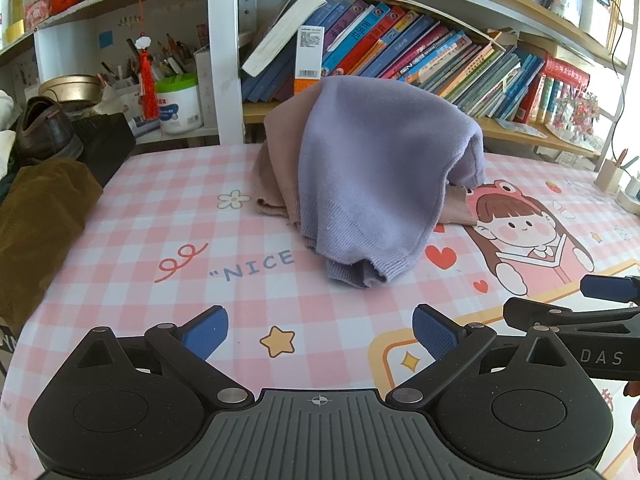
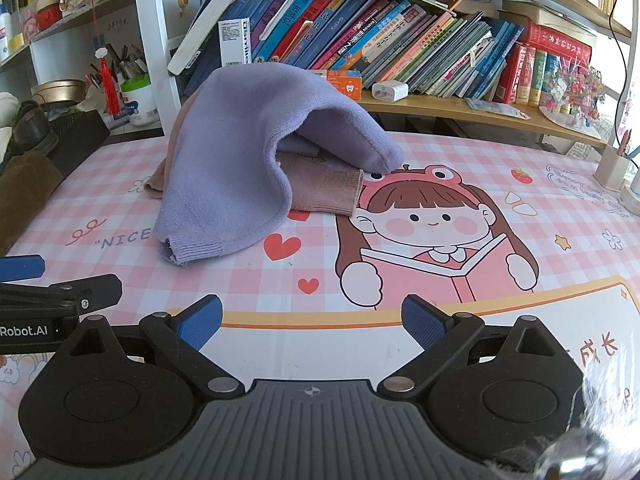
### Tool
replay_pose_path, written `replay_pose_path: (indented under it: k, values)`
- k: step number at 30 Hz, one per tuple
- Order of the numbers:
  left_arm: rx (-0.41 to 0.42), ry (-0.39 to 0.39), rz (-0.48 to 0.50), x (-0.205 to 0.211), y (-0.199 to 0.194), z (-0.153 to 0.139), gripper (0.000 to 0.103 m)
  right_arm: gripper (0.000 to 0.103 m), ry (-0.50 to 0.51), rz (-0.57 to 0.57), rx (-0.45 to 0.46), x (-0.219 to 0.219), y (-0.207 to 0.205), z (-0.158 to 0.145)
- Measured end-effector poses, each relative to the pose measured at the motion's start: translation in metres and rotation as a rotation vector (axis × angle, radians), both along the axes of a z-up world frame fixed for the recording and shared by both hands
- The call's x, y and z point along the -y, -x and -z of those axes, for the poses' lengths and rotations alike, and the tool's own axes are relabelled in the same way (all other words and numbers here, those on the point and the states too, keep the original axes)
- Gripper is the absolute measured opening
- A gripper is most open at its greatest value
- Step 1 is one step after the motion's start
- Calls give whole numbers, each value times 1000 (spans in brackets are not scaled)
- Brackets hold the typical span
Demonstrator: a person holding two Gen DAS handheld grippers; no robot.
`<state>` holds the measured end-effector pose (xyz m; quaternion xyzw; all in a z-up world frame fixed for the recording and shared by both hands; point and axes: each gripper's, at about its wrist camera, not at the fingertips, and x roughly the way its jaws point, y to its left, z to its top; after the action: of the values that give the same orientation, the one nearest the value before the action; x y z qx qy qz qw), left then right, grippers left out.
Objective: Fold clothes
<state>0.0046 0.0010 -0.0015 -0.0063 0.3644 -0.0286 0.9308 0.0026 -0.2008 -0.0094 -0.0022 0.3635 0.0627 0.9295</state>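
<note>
**Both grippers empty, clothes heap not yet touched**

Nearest in each wrist view are the tools themselves. The left gripper [image 1: 320, 334], black with blue rubber-faced fingers, has its jaws spread wide and nothing between them; it hovers over the near edge of the pink checked cartoon-print table cover [image 1: 160, 216] without visibly touching it. The right gripper [image 2: 312, 324] is just the same: jaws released wide, holding nothing, above the white panel near the cover's near edge. The two sit just beside each other, each showing at the side of the other's view.

Farther in, around the middle of the table, lies the work: a lilac knitted sweater [image 1: 372, 168] draped in a hump over a beige-brown ribbed knit garment [image 2: 324, 192]. The lilac hem [image 2: 192, 246] points toward the grippers, beside the printed word "NICE"; a brown cuff pokes out toward the printed cartoon girl. Behind, along the far edge, runs a wooden shelf of leaning books [image 2: 400, 48].

By my reading folding has not begun; the step in hand is the approach. The next move calls for reaching forward to the lilac hem, pinching it at two separated points, and lifting the sweater clear of the brown one to spread it flat
</note>
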Motion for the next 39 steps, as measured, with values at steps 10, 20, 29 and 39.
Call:
replay_pose_path:
  k: [10, 20, 29, 39]
  values:
    - [-10, 5, 16, 3, 0, 1, 100, 97, -5, -10, -7, 0, -1, 2]
    - [-13, -6, 1, 13, -1, -2, 100, 97, -16, -28, -8, 9, -3, 1]
    - [16, -14, -53, 32, 7, -9, 100, 97, -25, -80, -8, 29, -7, -3]
    - [17, -15, -171, 58, 21, -11, 100, 97, -40, -185, -21, 57, -12, -4]
